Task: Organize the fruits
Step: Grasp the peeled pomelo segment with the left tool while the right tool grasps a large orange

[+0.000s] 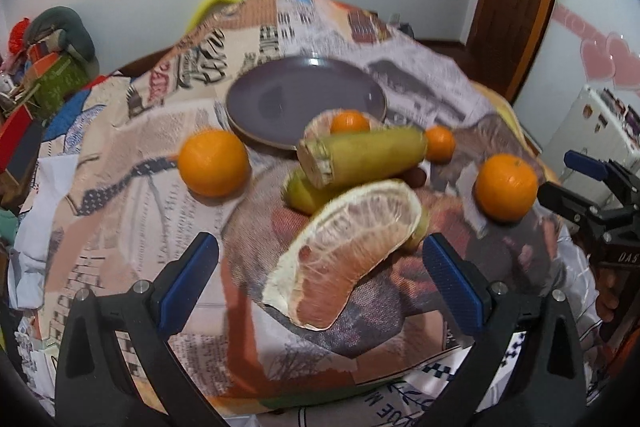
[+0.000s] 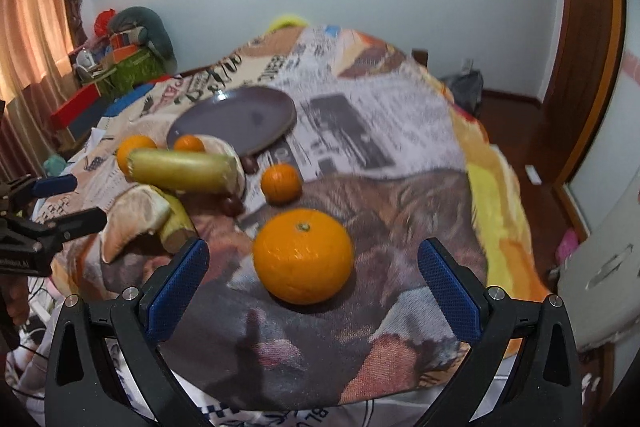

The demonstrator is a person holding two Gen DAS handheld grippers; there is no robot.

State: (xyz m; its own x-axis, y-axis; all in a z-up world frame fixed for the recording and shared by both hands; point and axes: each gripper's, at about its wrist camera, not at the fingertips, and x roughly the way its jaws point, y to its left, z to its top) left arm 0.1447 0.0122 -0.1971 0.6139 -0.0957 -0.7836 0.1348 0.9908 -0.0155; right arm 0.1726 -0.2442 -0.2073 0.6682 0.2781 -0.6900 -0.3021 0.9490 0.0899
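My table, draped in a printed cloth (image 2: 360,115), carries everything, and nothing looks sorted yet. The dark plate (image 1: 304,99) at the far side is bare; I judge it the place where the fruit should go, so the whole job is left.

Next in size, the pomelo wedge (image 1: 344,251) lies nearest my left gripper (image 1: 320,279), whose fingers are spread wide and hold nothing; the wedge sits just ahead of the gap between them. Behind it a long yellow-green fruit (image 1: 364,155) rests across a second one (image 1: 308,193), with another pomelo piece (image 1: 320,125) beyond, against the plate's near rim.

Then the oranges. My right gripper (image 2: 312,287) is spread wide too, empty, and the biggest orange (image 2: 304,259) sits on the cloth just ahead of its gap, untouched. A smaller orange (image 2: 281,182) lies farther off, another (image 2: 189,143) is beside the far pomelo piece, and one more (image 1: 213,162) lies well to the left of the pile.

The right view alone shows two small dark round fruits (image 2: 232,205) beside the pile; the left view shows only one of them, half hidden. The left view alone shows the wedge's pink flesh and the cut stem end of the long fruit. Each view catches the other gripper at its edge.
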